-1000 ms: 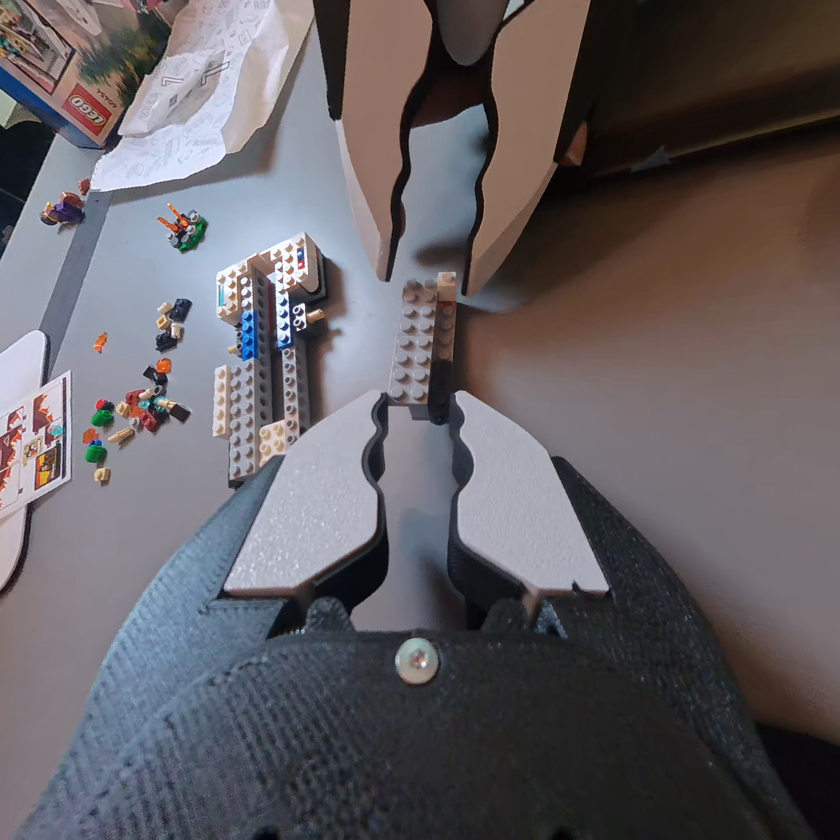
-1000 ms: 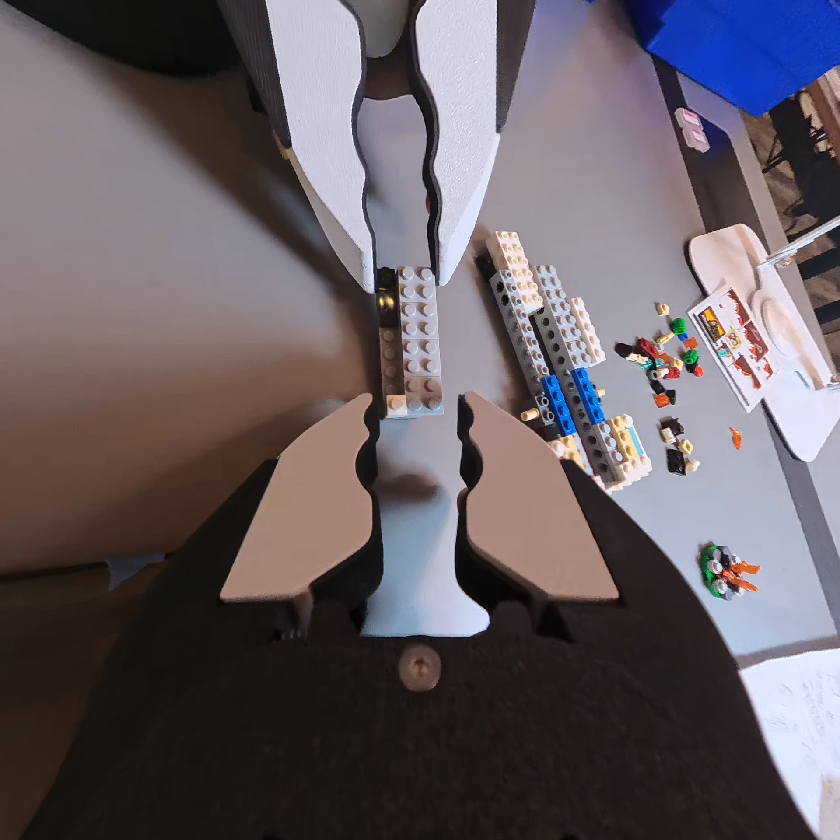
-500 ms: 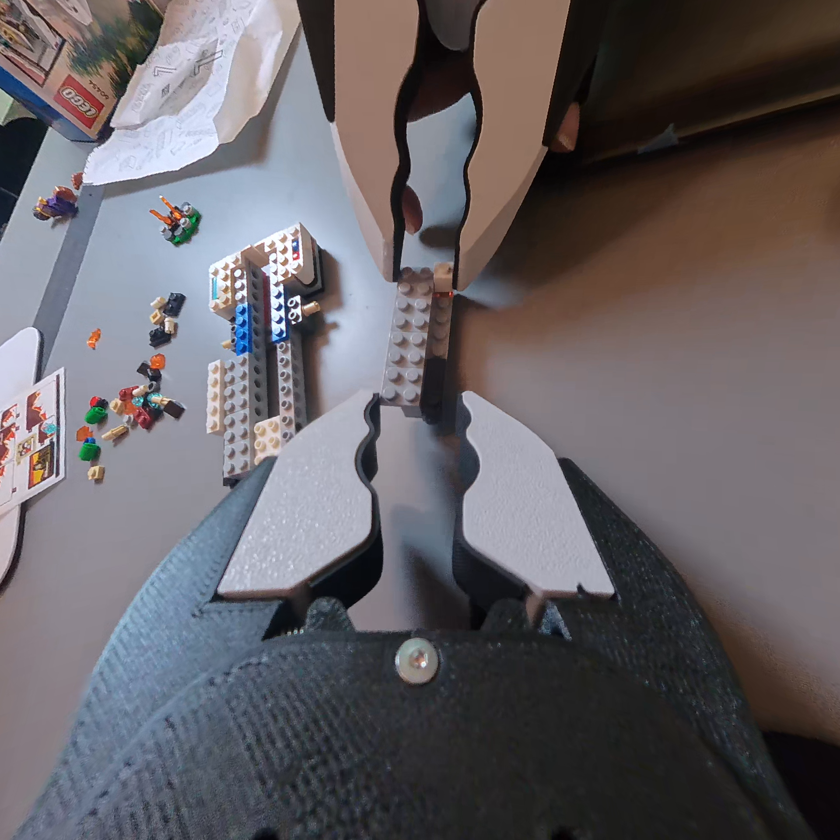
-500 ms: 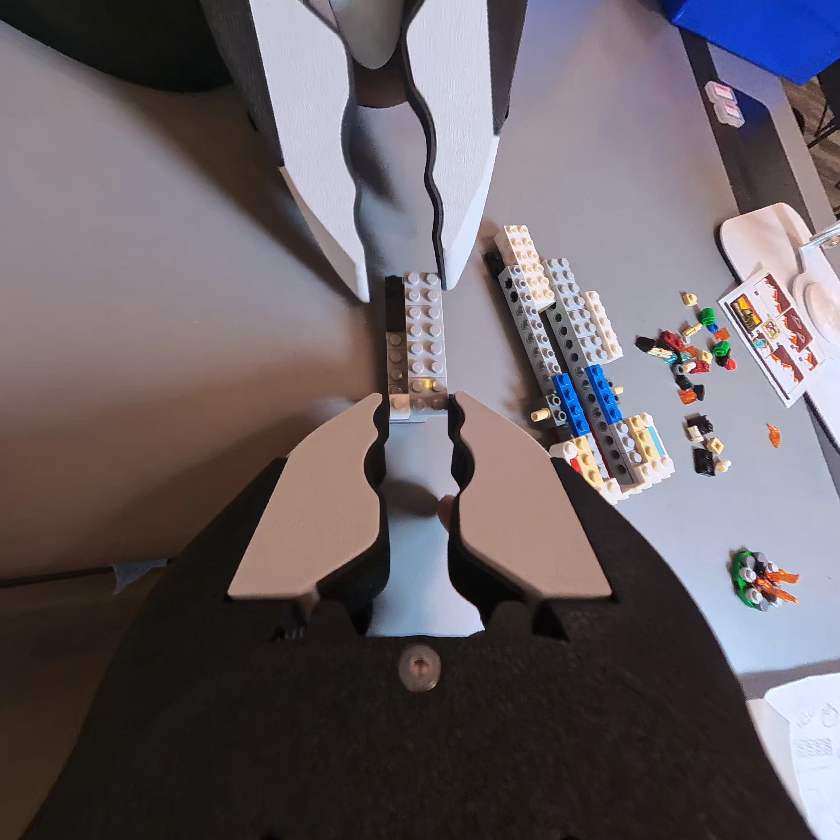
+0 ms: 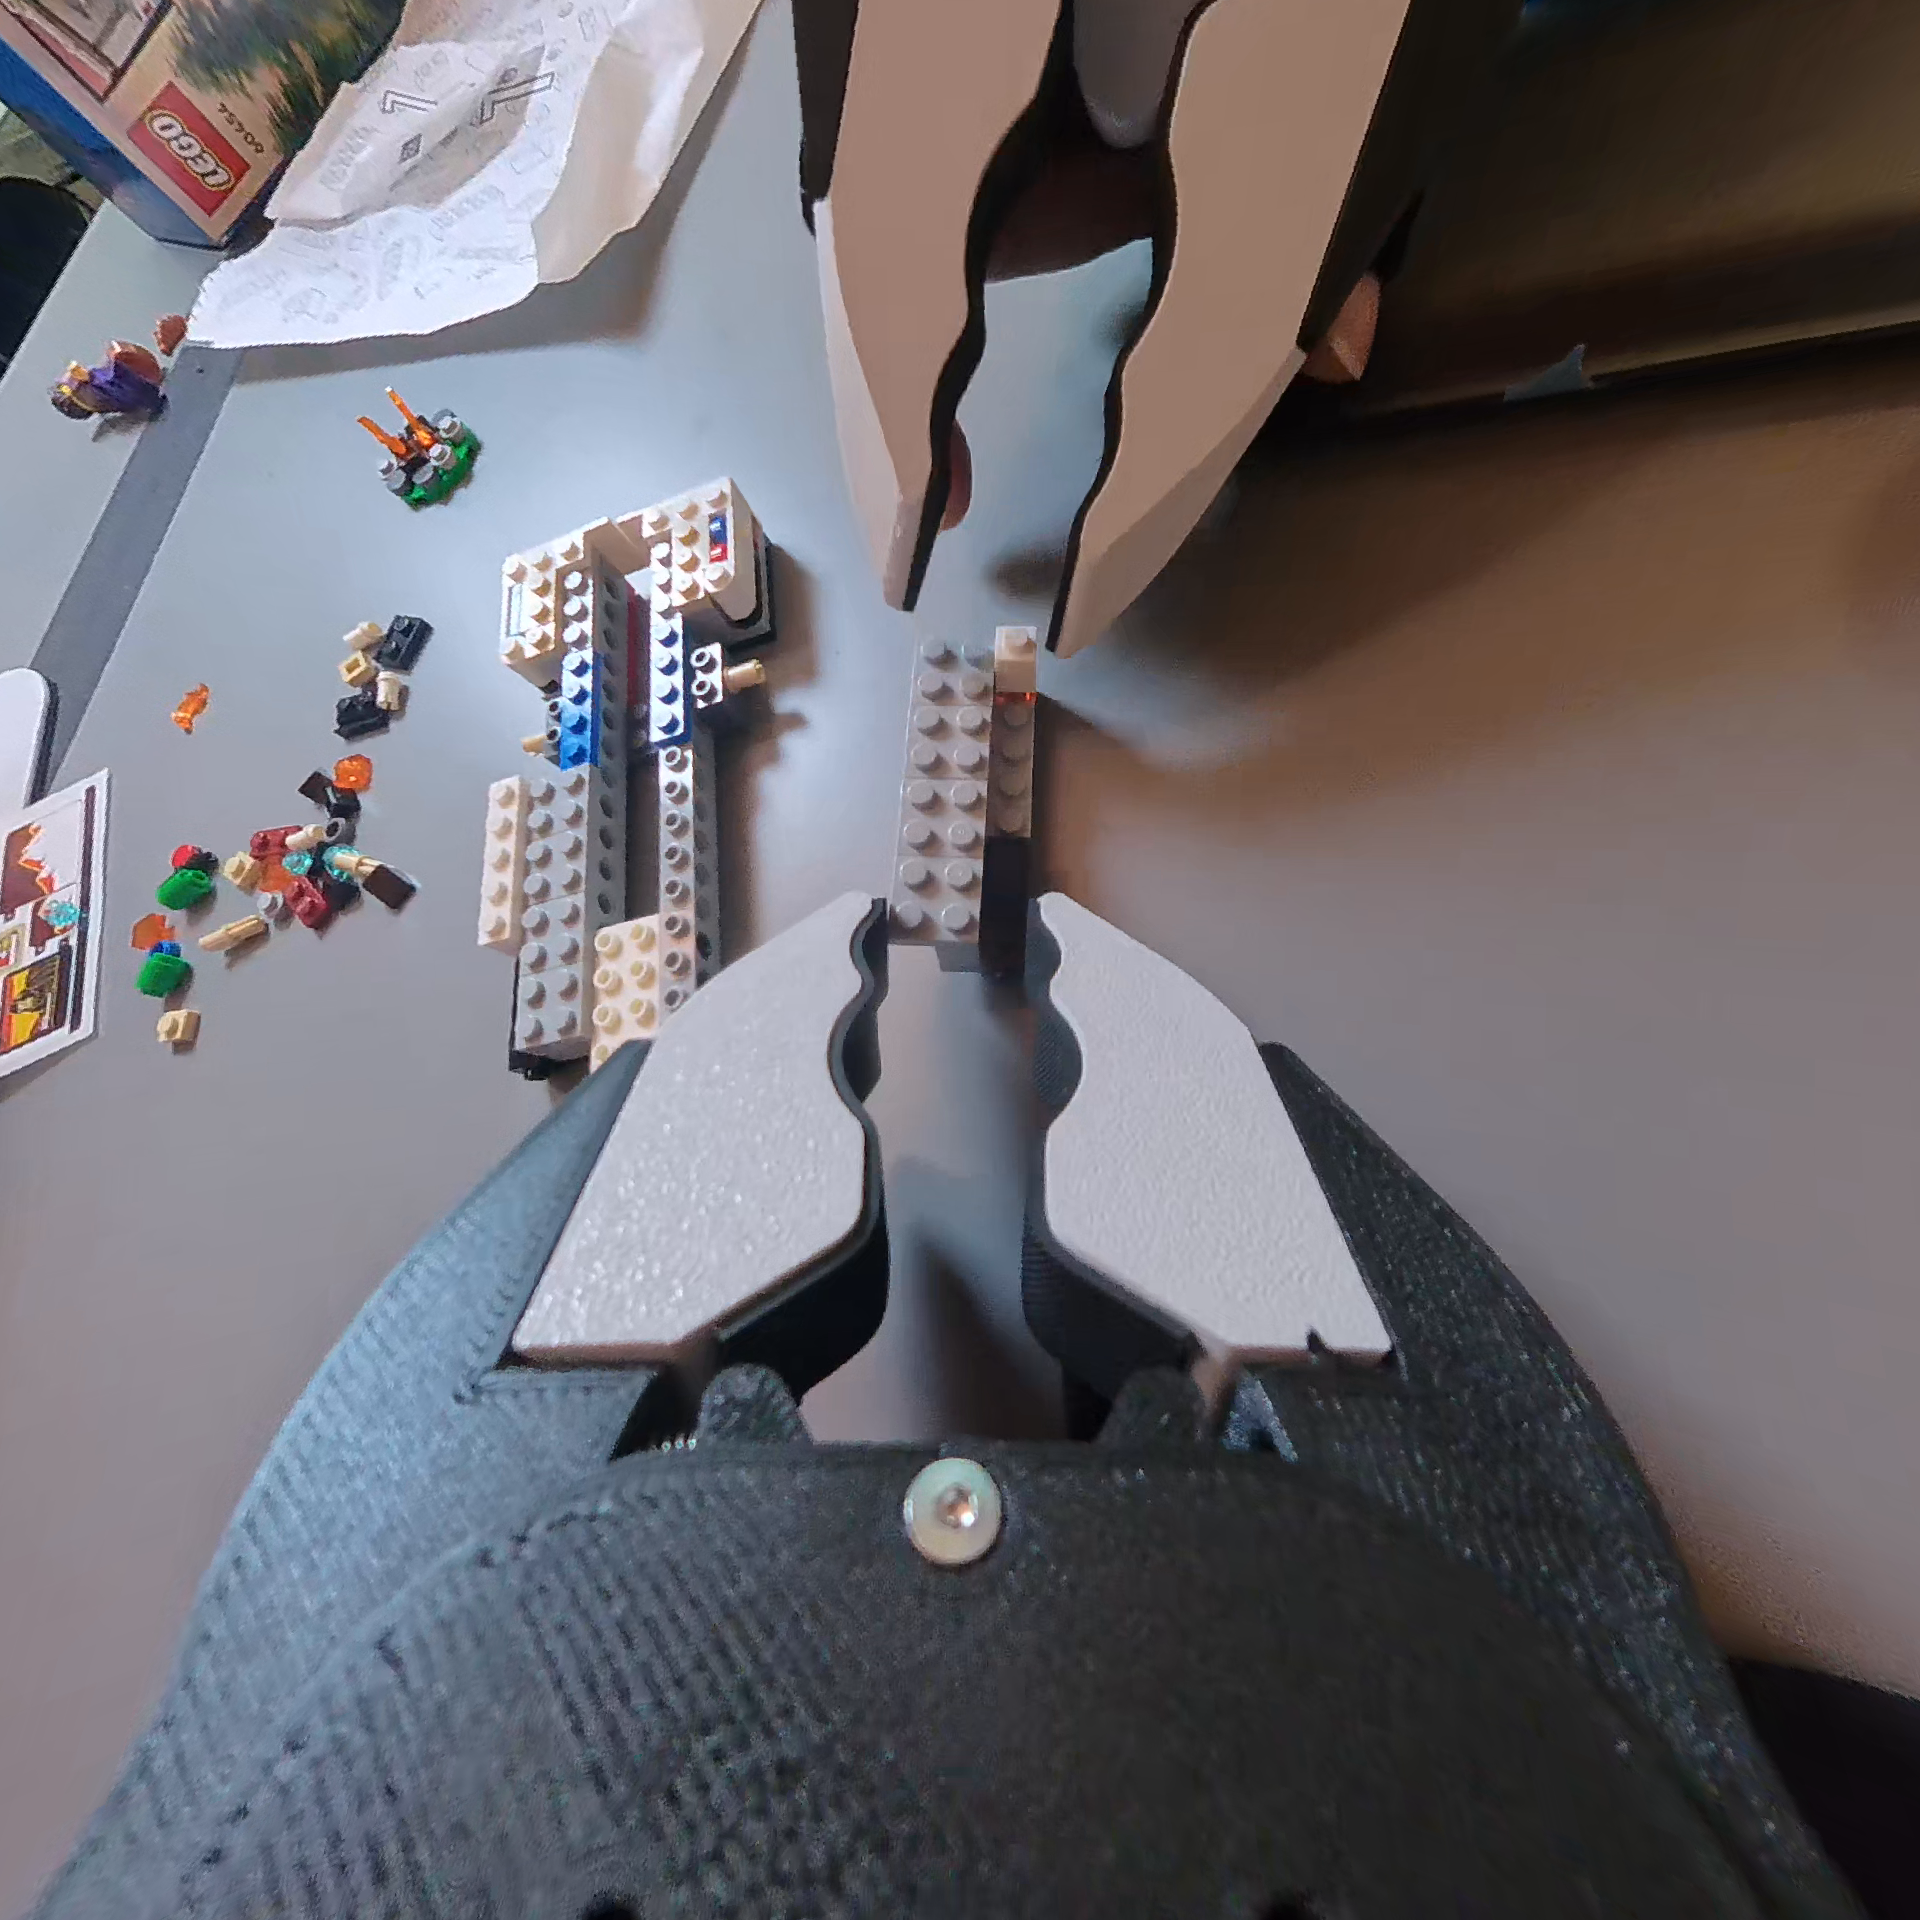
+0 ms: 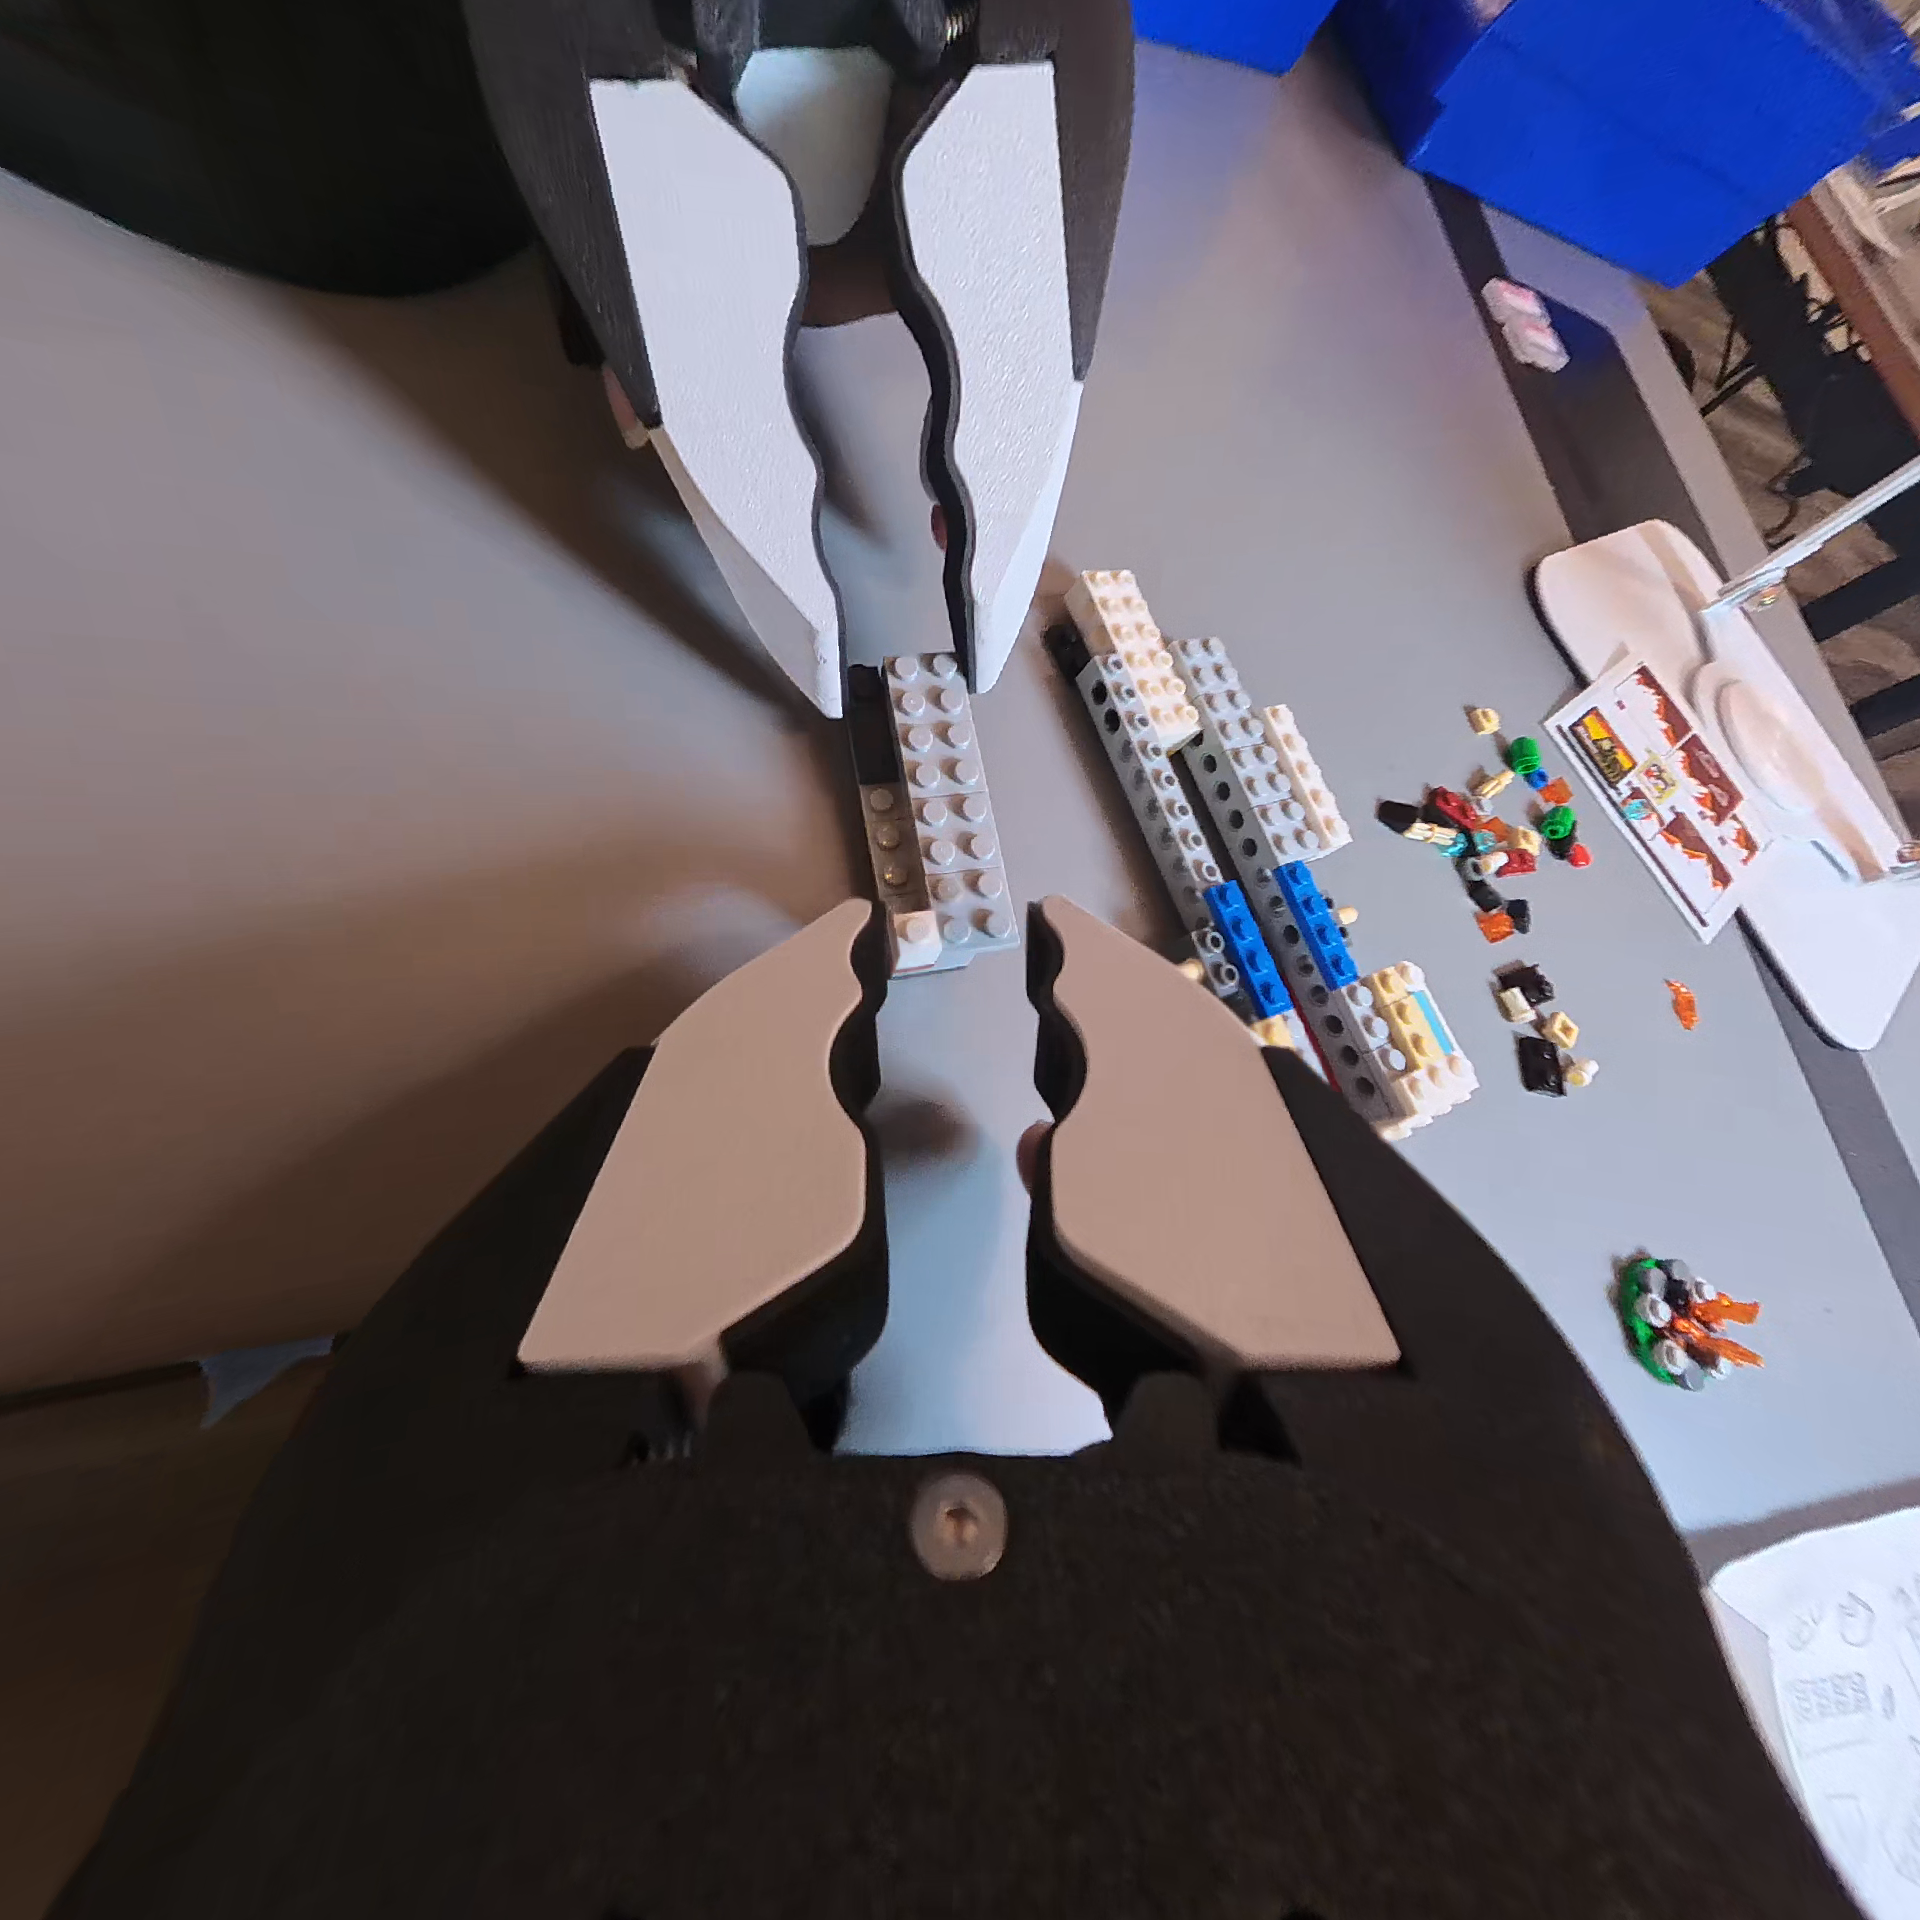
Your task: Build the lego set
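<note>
A long grey brick strip [image 5: 951, 790] with a tan and black row along one side lies on the grey table [image 5: 1455, 935]; it also shows in the right wrist view [image 6: 940, 800]. My left gripper [image 5: 958, 914] is closed around the strip's near end, one finger against each side, and it shows from the front in the right wrist view [image 6: 904, 686]. My right gripper [image 6: 951, 914] is open, its tips just short of the strip's other end. It shows in the left wrist view [image 5: 982, 613].
A larger grey, white and blue build [image 5: 613, 790] lies left of the strip. Past it are loose small pieces [image 5: 291, 873], a sticker sheet [image 5: 42, 925] and a green and orange mini build [image 5: 426, 457]. A set box [image 5: 156, 104] and paper [image 5: 468, 177] sit far left. Blue bins [image 6: 1610, 125] stand at the back. My hands' fingertips stand some 5 centimeters from each other.
Half a second ago my right gripper was squeezed on its end of the strip; it has opened and drawn back. My left gripper has narrowed onto its end.
</note>
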